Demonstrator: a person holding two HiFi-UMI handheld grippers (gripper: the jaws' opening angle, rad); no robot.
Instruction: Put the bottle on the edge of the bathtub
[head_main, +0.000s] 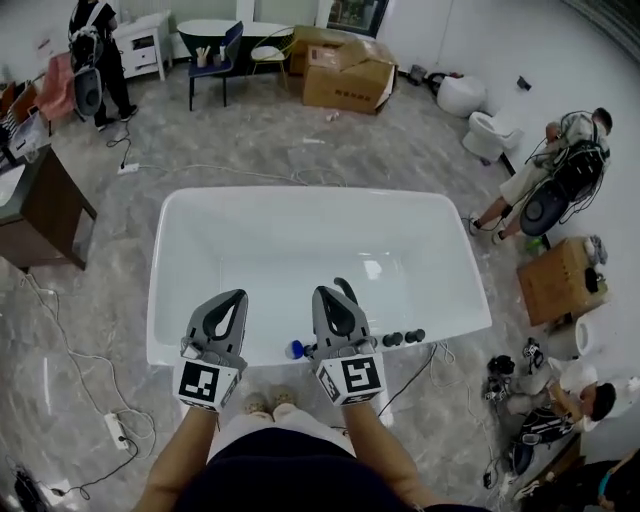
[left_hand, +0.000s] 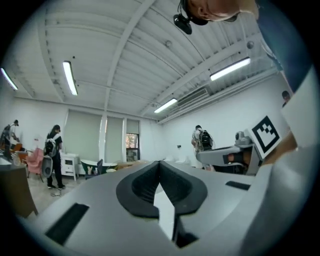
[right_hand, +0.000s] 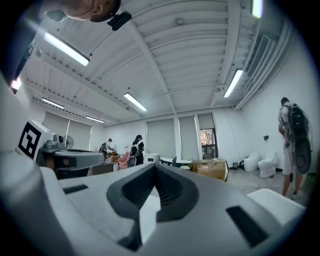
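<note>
Head view: both grippers hover empty above the near rim of the bathtub (head_main: 200, 215).
The left gripper (head_main: 230, 300) and right gripper (head_main: 335, 295) each have jaws pressed together on nothing. A small blue-capped bottle (head_main: 296, 349) sits at the near rim between them, partly hidden. Either placement is done or pickup has not begun; any grasp needs the jaws spread first.

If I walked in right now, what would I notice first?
A big white rectangular bathtub fills the middle of the grey marble-look floor. At its near edge are two grey grippers with black-and-white marker cubes, the left gripper and the right gripper, both shut with nothing in them. A small blue object sits on the rim between them.
</note>
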